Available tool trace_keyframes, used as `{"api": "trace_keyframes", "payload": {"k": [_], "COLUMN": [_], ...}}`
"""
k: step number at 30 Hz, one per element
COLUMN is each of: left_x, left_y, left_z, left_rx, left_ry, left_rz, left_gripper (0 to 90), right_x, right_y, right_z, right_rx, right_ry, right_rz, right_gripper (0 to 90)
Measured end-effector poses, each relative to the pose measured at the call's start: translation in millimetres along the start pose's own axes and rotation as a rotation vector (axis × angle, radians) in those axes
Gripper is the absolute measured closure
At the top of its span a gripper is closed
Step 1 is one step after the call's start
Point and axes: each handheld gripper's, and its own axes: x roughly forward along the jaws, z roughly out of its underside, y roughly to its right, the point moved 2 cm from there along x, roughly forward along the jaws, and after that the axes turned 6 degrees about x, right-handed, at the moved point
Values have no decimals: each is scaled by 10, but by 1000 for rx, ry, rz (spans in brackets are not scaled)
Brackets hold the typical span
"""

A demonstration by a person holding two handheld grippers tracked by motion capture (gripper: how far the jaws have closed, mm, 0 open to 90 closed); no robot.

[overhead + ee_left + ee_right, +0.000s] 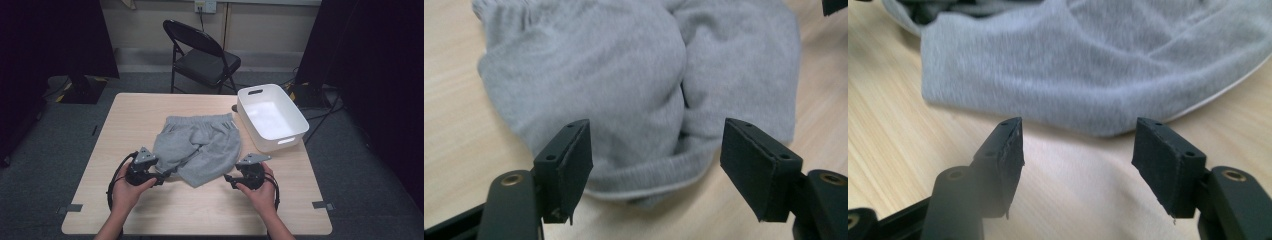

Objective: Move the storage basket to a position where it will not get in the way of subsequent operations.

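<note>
- The shorts (200,147) are plain heather grey, no print, with a paler edge along the hem (seen in the left gripper view).
- The table (150,110) is light wood with a fine streaky grain.
- The bin (295,122) is plain white.
- The folding chair (202,52) is black.
- The left gripper (654,165) and right gripper (1078,160) are matt black, with brass-coloured screw holes.
- The floor (360,165) is dark grey-blue carpet.
</note>
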Motion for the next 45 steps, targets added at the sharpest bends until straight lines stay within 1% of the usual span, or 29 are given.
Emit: {"api": "trace_keyframes", "payload": {"k": [1, 2, 4, 7, 8, 9, 11, 13, 15, 16, 17, 18, 19, 21, 22, 24, 25, 27, 29, 32, 34, 36, 39, 41, 43, 45], "left_x": [0, 8, 7, 5, -2, -2, -1, -1, 0, 1, 3, 3, 8, 8, 11, 18, 21, 16, 9, 6, 8, 11, 20, 20, 24, 27], "left_y": [0, 13, 12, 6, -6, -6, -8, -11, -14, -18, -12, -15, -12, -13, -10, -9, -8, -15, -17, -16, -15, -17, -26, -28, -27, -21], "left_z": [0, 67, 118, 151, 187, 187, 243, 256, 286, 318, 330, 342, 359, 369, 388, 412, 421, 436, 442, 457, 467, 477, 490, 491, 488, 487], "left_rx": [0, -6, -2, -2, 1, 1, 2, 3, -1, 6, -4, 3, 0, 3, 3, 21, 17, 11, 14, 29, 39, 48, 46, 48, 60, 58], "left_ry": [0, -6, -16, -15, -25, -25, -35, -36, -38, -43, -43, -46, -47, -52, -54, -72, -75, -70, -72, -69, -64, -61, -51, -51, -58, -59], "left_rz": [0, 7, 8, 12, 13, 13, 17, 13, 19, 17, 19, 16, 21, 20, 22, 13, 16, 16, 15, 16, 21, 19, 25, 27, 33, 37], "left_gripper": [287, 283, 280, 275, 271, 268, 267, 263, 260, 259, 259, 259, 258, 254, 253, 247, 246, 239, 235, 219, 207, 191, 151, 149, 138, 117], "right_x": [0, 18, 28, 35, 40, 40, 55, 60, 63, 71, 76, 80, 85, 98, 101, 107, 112, 122, 130, 142, 146, 149, 158, 164, 165, 173], "right_y": [0, -8, -9, -5, -3, -3, -6, -9, -9, -8, -6, -6, -5, -1, 0, 0, 0, 0, 5, 14, 20, 20, 26, 29, 28, 31], "right_z": [0, 47, 76, 94, 98, 98, 107, 108, 109, 114, 120, 125, 134, 150, 154, 160, 162, 163, 166, 172, 176, 179, 188, 190, 188, 181], "right_rx": [0, 3, -4, -8, -12, -12, -13, -15, -15, -16, -13, -10, -12, -22, -17, -14, -19, -37, -33, -50, -46, -54, -55, -55, -54, -54], "right_ry": [0, -14, -22, -20, -22, -22, -28, -28, -27, -29, -27, -30, -34, -36, -35, -37, -38, -43, -42, -42, -38, -35, -22, -15, -16, -18], "right_rz": [0, -5, 2, 5, 6, 6, 5, 8, 4, 6, 5, 4, 10, 14, 13, 14, 17, 24, 23, 37, 37, 44, 44, 44, 44, 41], "right_gripper": [370, 365, 357, 355, 347, 347, 340, 336, 335, 333, 329, 327, 326, 317, 311, 309, 304, 300, 296, 290, 286, 277, 262, 260, 259, 257]}}
